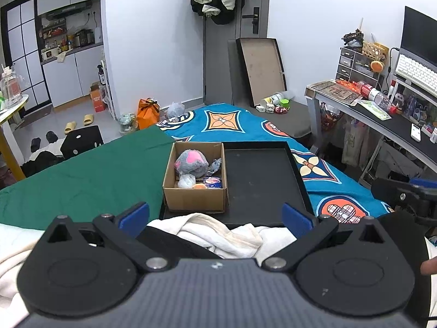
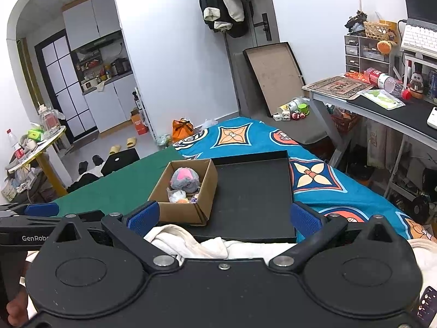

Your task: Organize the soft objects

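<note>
Left gripper (image 1: 215, 218): jaws spread wide, nothing held, poised over the white towel (image 1: 218, 235). Right gripper (image 2: 222, 218): likewise spread and empty above the same towel (image 2: 188, 242).

Towel: crumpled, lying at the near rim of the black tray (image 1: 262, 180).

Cardboard box (image 1: 195, 199): seated in the tray's left part, plush toy (image 1: 191, 162) inside.

Advised: a fold is best pinched deep, then lifted clear of the tray rim. The tray's right part is seen bare.
</note>
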Available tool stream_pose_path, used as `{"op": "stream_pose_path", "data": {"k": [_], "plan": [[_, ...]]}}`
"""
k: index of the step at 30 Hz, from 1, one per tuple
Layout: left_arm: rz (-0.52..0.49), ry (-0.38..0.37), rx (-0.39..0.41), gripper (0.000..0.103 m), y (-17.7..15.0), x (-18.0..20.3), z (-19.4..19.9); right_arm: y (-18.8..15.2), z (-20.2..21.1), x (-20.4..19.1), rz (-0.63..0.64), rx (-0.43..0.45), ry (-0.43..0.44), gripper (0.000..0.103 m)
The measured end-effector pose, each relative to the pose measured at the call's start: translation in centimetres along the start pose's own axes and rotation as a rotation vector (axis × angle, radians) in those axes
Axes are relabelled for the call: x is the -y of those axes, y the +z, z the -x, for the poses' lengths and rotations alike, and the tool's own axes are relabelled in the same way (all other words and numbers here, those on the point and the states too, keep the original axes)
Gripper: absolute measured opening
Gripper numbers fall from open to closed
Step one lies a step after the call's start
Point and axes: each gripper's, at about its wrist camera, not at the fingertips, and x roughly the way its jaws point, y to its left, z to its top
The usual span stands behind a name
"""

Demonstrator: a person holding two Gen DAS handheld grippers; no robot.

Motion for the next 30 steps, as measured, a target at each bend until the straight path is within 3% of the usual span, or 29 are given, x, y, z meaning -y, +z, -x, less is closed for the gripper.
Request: {"op": "stream_pose_path", "data": {"k": [30], "plan": [[0.024,-0.014,-0.004,0.102,0.1,-1.0,0.3,0.2,0.1,-0.5,0.019,-0.001,-0.009,0.103]]}}
